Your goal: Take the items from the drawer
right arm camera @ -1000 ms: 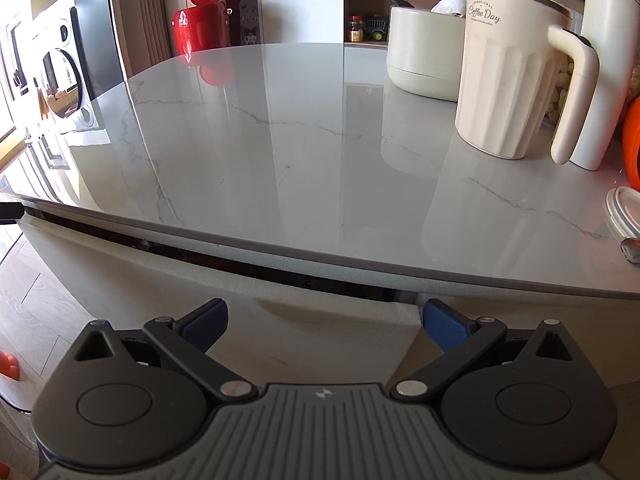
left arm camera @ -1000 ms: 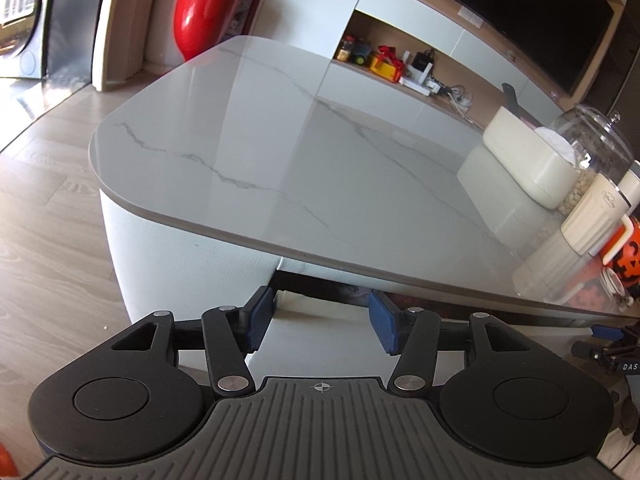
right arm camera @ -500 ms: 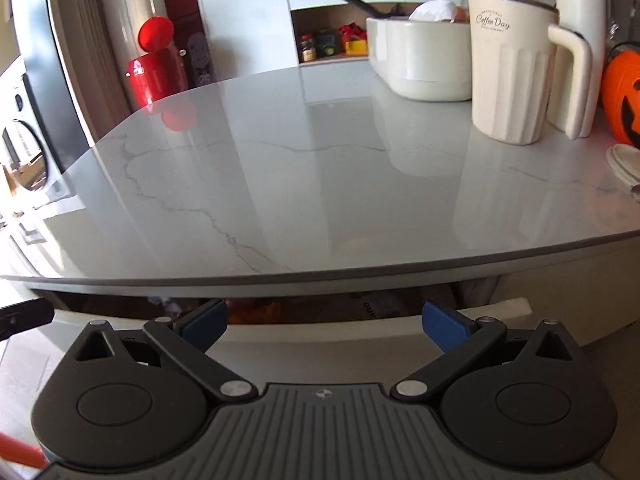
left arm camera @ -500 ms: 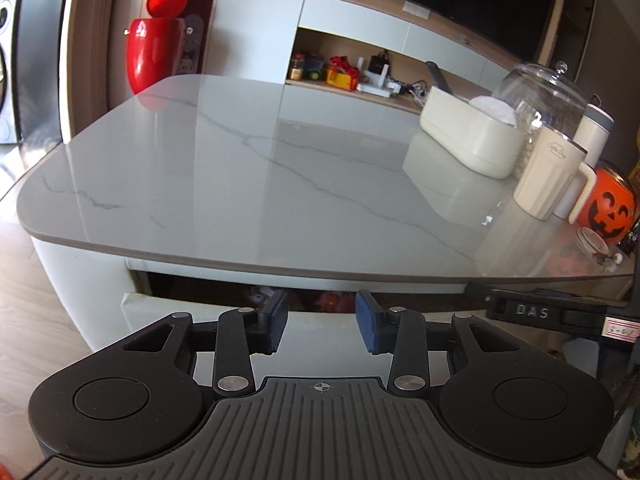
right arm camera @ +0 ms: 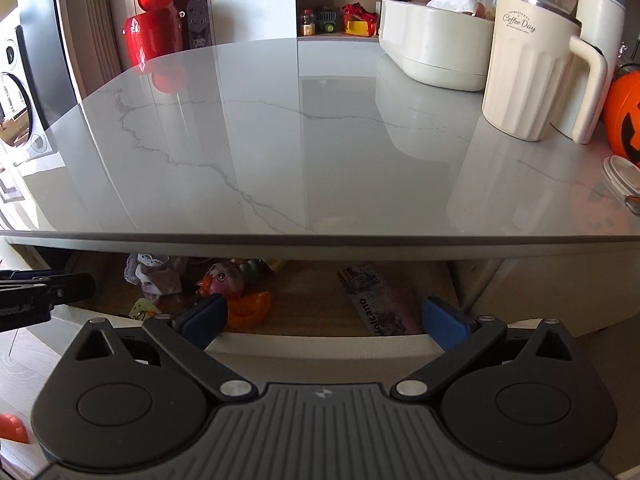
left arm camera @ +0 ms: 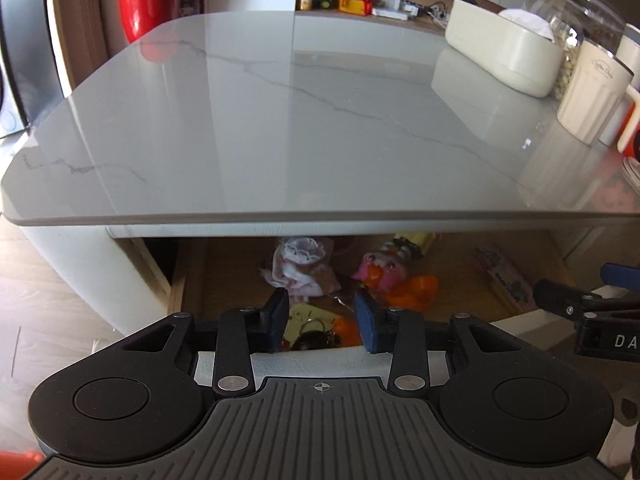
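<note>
Grey marble tabletop (left arm camera: 320,120) fills most of both wrist views, with a ribbed cream mug (right arm camera: 528,76), a cream container (right arm camera: 436,52) and an orange pumpkin pail (right arm camera: 624,116) standing along its right side. Below its front edge the drawer (left arm camera: 224,272) stands pulled out, its wooden floor showing a jumble of items. The left gripper (left arm camera: 322,320) hangs over the drawer's white front rim, and its jaws have just been closing; they stand partly apart with nothing pressed between the blue pads. Seen past them, in the gap, lie a yellowish packet and a dark key-ring-like object (left arm camera: 316,334), while a crumpled pink-and-white wrapper (left arm camera: 298,264) lies just beyond the left finger and a pink toy figure (left arm camera: 380,268) with an orange duck-like toy (left arm camera: 412,292) beyond the right finger. The right gripper (right arm camera: 324,320) is spread wide and empty above the same rim; between its fingers lies bare wood, the orange toy sits by its left finger, and a flat printed packet (right arm camera: 376,300) lies near its right finger.
</note>
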Demonstrator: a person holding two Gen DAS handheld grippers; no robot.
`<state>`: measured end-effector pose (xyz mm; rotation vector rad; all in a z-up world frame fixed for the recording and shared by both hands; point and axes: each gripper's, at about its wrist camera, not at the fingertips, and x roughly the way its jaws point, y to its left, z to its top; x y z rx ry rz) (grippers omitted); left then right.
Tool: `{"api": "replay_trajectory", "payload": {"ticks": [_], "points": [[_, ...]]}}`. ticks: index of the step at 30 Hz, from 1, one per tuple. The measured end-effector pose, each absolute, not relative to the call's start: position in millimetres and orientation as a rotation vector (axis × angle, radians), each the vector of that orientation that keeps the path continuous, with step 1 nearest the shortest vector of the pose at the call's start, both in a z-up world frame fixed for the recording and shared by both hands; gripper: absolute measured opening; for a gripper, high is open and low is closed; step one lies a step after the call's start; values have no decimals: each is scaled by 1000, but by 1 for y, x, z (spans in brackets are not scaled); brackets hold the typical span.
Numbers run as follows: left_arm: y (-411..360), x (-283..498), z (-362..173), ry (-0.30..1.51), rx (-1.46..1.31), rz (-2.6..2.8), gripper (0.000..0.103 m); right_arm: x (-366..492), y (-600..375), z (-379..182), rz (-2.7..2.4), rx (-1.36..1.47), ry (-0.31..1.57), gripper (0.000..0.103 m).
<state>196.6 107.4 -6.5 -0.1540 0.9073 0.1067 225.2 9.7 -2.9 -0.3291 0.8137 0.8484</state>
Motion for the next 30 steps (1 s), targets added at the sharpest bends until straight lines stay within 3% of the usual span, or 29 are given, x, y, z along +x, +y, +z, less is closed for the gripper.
{"api": "replay_trajectory", "payload": {"ticks": [8, 10, 22, 23, 26, 30], "points": [[102, 135, -4, 1076, -244, 17, 34, 195, -46, 0, 913, -339, 950, 103], [100, 116, -1, 1033, -235, 5, 33, 192, -62, 0, 936, -338, 991, 103], [75, 127, 5, 1025, 56, -107, 28, 190, -72, 3, 977, -304, 908, 103], [72, 128, 5, 1028, 99, -131, 27, 190, -72, 2, 979, -307, 909, 103], [65, 132, 5, 1048, 170, -260, 9, 195, -72, 2, 1005, -310, 930, 103], [62, 139, 2, 1081, 212, -385, 5, 200, -72, 3, 1056, -331, 948, 103]]}}
